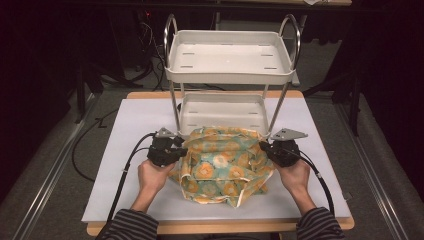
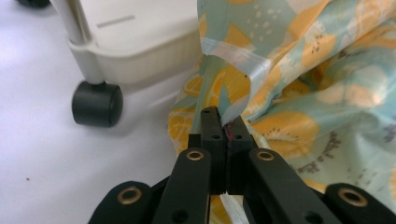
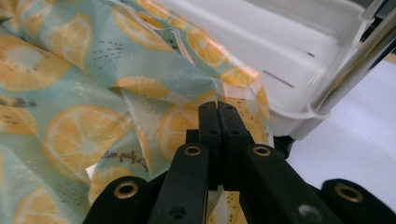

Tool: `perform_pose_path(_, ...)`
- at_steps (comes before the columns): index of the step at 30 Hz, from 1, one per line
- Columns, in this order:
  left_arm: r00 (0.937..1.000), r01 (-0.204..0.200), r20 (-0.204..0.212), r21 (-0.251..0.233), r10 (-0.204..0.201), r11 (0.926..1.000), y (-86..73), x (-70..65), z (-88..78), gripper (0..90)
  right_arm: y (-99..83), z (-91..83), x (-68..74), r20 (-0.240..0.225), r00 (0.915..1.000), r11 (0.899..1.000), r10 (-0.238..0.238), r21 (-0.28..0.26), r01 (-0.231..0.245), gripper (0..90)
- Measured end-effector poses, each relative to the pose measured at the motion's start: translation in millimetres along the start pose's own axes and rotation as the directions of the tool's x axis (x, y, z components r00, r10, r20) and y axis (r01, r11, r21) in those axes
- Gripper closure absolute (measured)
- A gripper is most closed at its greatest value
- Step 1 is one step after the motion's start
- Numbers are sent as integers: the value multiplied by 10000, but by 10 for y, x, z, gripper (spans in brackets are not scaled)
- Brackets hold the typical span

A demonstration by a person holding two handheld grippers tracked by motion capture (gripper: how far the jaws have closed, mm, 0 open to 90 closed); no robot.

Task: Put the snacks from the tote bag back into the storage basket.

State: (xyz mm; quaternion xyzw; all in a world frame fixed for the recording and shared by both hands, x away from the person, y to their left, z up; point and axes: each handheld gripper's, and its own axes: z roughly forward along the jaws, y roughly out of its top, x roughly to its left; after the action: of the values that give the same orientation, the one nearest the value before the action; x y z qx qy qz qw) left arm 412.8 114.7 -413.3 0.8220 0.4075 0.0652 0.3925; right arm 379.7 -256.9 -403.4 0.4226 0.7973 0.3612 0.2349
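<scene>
Lemon-print cloth (image 1: 222, 165) lying crumpled just in front of white trolley (image 1: 230, 75), touching lower tray. Edges being pinched by left gripper (image 2: 223, 122) and right gripper (image 3: 218, 109), jaws closed. Judged light, limp, slightly slick; hemmed corners being favoured for hold.

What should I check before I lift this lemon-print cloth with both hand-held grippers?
1. Left hand-held gripper shut on the lemon-print cloth: ok.
2. Right hand-held gripper shut on the cloth's edge: ok.
3. Grips on opposite sides of the cloth: ok.
4. Cloth free of the white cart: not ok, it rests against the lower tray.
5. Caster clear of the cloth: ok in the left gripper view.
6. Anything wrapped inside the cloth: cannot tell.
</scene>
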Motion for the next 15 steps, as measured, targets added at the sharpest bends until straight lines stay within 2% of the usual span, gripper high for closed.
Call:
perform_pose_path(1,10000,14,-22,119,-14,9999,-4,4,20,899,-9,41,-1,35,10000,9997,30,247,-31,900)
perform_pose_path(8,9999,152,-21,876,-151,9960,-36,36,130,899,-38,143,-10,112,9999,9971,-47,758,39,900)
perform_pose_path(15,9999,81,-95,1637,-66,9865,-101,57,192,898,-123,271,-9,-101,9998,9886,-141,1496,155,900)
